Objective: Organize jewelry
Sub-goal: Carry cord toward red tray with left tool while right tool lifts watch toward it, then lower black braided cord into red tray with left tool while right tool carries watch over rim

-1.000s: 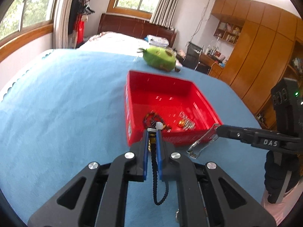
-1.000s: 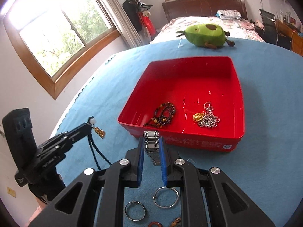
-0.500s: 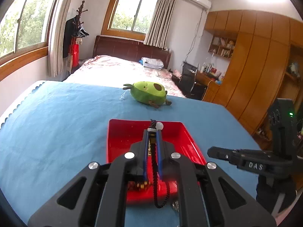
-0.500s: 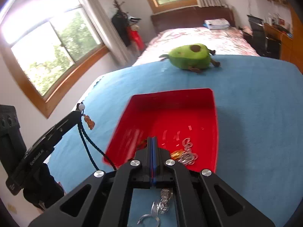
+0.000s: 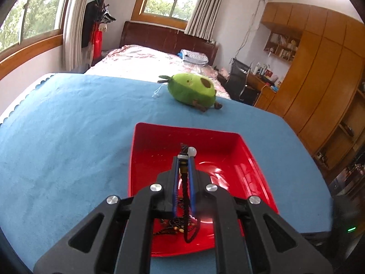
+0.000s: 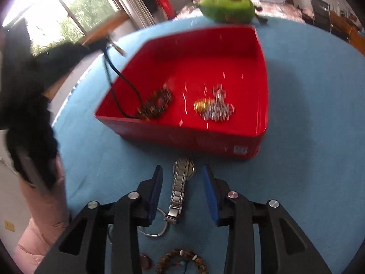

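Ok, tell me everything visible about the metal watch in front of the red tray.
The watch is silver-toned with a linked metal band, lying flat and stretched out on the blue tablecloth, its case end toward the red tray but apart from it. It sits between the open fingers of the right gripper, which do not touch it. Its clasp end seems to overlap a wire ring.

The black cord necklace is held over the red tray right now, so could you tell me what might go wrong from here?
1. The black cord necklace hangs from the shut left gripper onto the beaded bracelet in the red tray; releasing there could tangle them.
2. The cord crosses the tray's near-left rim in the right wrist view; a sideways pull might drag it out.
3. The right gripper is open around the steel watch, which lies outside the tray with a metal ring near its clasp; closing could snag that too.
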`<state>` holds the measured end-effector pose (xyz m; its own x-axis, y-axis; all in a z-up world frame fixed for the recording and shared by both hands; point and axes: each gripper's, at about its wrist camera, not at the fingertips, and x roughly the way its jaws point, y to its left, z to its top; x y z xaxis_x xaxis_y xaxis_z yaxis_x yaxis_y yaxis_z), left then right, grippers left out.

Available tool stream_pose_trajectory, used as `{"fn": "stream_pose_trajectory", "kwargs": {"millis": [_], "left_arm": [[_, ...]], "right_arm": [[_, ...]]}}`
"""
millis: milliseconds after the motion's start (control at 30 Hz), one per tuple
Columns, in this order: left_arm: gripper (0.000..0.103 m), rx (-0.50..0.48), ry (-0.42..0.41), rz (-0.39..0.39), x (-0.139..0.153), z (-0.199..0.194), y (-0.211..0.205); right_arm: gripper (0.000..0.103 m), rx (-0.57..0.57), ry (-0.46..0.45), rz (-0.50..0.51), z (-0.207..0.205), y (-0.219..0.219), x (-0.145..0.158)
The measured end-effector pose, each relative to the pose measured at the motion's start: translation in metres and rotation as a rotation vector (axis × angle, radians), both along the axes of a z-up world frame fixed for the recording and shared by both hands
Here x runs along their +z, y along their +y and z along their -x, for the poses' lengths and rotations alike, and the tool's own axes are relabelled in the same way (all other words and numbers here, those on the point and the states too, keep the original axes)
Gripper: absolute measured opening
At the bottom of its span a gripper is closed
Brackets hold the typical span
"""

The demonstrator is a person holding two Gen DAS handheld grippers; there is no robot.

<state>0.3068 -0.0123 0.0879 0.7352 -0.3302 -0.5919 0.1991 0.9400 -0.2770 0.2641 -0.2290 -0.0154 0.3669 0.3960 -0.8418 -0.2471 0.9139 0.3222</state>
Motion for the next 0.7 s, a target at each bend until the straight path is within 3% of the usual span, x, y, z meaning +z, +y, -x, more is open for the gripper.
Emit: {"fn": "stream_pose_trajectory", "kwargs": {"millis": [267,333,367,433,567,700], "left_arm": [[0.006,-0.025,-0.054,0.021,0.019,0.019,0.002],[0.006,-0.029,-0.056,0.029,0.020,0.020,0.003],[0.006,-0.033,-0.055,0.034,0.021,0.021,0.004],[0.006,-0.034,-0.058,0.037,0.020,0.021,0.007],[0.006,-0.026,-0.058,0.037,0.020,0.019,0.010],[0.006,-0.019,-0.053,0.032,0.018,0.017,0.011]], "right_arm": [[0.047,0.016,0.042,0.071,-0.008,0.031,-0.029],[0.038,0.011,0.046,0.125,-0.011,0.041,-0.041],[0.030,0.005,0.005,0.177,-0.009,0.045,-0.041],[0.029,0.005,-0.015,0.200,-0.007,0.048,-0.042],[0.028,-0.012,-0.006,0.135,-0.003,0.041,-0.036],[0.028,0.001,-0.048,0.071,0.009,0.030,-0.011]]}}
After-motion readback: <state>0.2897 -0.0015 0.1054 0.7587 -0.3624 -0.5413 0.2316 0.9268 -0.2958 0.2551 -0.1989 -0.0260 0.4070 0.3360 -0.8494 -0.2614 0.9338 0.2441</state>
